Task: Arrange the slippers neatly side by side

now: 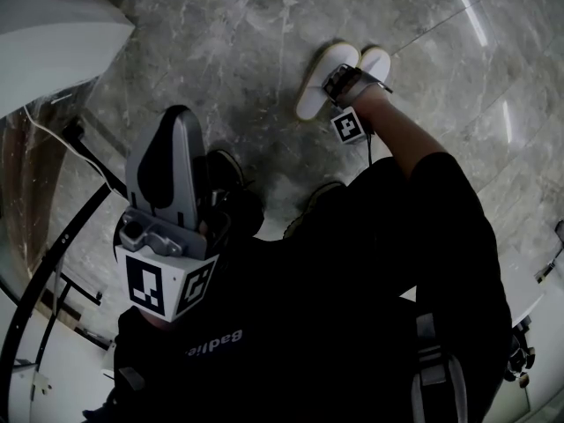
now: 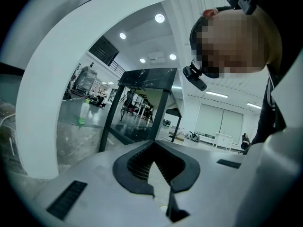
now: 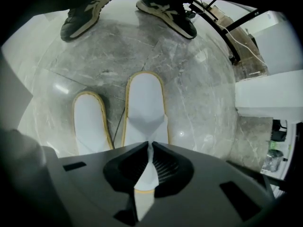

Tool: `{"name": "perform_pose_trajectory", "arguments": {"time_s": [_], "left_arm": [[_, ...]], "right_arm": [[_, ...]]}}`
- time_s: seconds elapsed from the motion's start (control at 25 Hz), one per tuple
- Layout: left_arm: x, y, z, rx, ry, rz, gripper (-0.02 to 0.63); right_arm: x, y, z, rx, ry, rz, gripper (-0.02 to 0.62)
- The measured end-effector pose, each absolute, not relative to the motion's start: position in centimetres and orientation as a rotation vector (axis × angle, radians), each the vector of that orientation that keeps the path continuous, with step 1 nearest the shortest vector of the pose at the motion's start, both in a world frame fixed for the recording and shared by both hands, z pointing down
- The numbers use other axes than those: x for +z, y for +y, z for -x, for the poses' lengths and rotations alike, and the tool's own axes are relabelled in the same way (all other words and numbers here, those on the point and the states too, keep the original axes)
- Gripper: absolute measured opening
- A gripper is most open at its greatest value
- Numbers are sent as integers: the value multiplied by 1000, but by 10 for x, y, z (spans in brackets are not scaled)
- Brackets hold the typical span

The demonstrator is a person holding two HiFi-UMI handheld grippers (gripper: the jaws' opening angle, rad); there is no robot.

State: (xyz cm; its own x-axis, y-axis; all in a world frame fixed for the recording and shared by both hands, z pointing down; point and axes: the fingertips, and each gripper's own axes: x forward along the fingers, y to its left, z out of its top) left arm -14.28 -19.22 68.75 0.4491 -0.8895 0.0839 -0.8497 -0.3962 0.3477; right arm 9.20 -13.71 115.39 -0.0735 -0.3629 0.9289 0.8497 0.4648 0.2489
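Two white slippers with tan edges lie side by side on the grey marble floor. In the head view they are at the top centre, the left slipper reaching closer to me than the right slipper. My right gripper is down over them. In the right gripper view it is shut on the white upper of the longer slipper, and the other slipper lies just beside it. My left gripper is held up near my chest, away from the slippers. In its own view the left gripper is shut with nothing in it.
The person's two dark sneakers stand on the floor beyond the slippers. A white table and a black curved frame with cables are at the left. White furniture flanks the slippers.
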Motion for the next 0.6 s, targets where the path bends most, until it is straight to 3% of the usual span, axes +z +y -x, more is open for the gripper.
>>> {"name": "perform_pose_trajectory", "arguments": {"time_s": [0.6], "left_arm": [[689, -189, 143, -148, -1484, -2354, -14]], "right_arm": [[1160, -156, -104, -1132, -1229, 522, 23]]}}
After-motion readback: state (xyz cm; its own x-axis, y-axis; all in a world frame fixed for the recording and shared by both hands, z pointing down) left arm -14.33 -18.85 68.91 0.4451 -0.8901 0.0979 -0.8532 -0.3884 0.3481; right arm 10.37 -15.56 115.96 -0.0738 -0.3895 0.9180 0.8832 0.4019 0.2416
